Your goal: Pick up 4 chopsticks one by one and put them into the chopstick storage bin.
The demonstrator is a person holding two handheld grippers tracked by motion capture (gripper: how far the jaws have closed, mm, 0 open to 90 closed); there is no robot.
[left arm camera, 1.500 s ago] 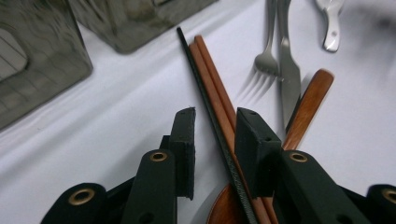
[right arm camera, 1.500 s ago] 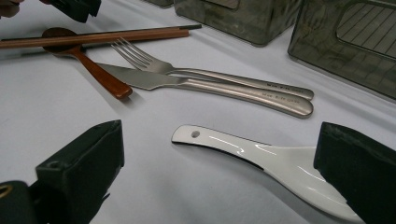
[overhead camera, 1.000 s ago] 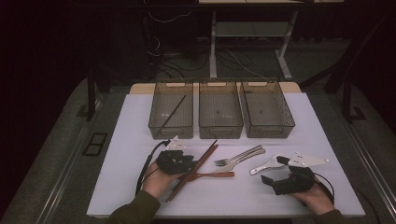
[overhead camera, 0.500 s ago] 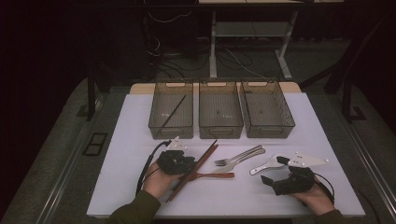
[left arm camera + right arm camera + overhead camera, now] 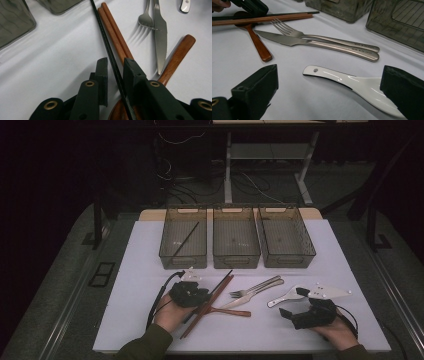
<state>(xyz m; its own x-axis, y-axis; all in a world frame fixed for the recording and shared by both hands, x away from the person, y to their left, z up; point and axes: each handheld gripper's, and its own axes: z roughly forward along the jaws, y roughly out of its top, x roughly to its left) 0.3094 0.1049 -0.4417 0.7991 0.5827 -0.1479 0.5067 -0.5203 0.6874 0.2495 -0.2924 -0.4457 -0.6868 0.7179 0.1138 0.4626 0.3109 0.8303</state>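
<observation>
On the white counter [image 5: 125, 285], the left hand-held gripper [image 5: 200, 296] sits low at the near left, its jaws drawn narrow around a thin black chopstick [image 5: 110, 53]. In the left gripper view the stick runs up between the two black jaws with a sliver of gap on each side, so whether the pads truly press on it cannot be told. Just beside it lies a pair of reddish-brown wooden chopsticks [image 5: 113, 32], crossing over a brown wooden spoon [image 5: 178, 56]. Next come a steel fork [image 5: 257, 286] and a serrated steel knife [image 5: 312, 42], lying side by side. Farther right rests a glossy white ceramic spoon [image 5: 352, 83], between the widely spread jaws of the right hand-held gripper [image 5: 329, 97], which holds nothing. Behind all this stand three smoky transparent plastic bins [image 5: 236, 242] in a row; the leftmost contains another black stick [image 5: 185, 240].
</observation>
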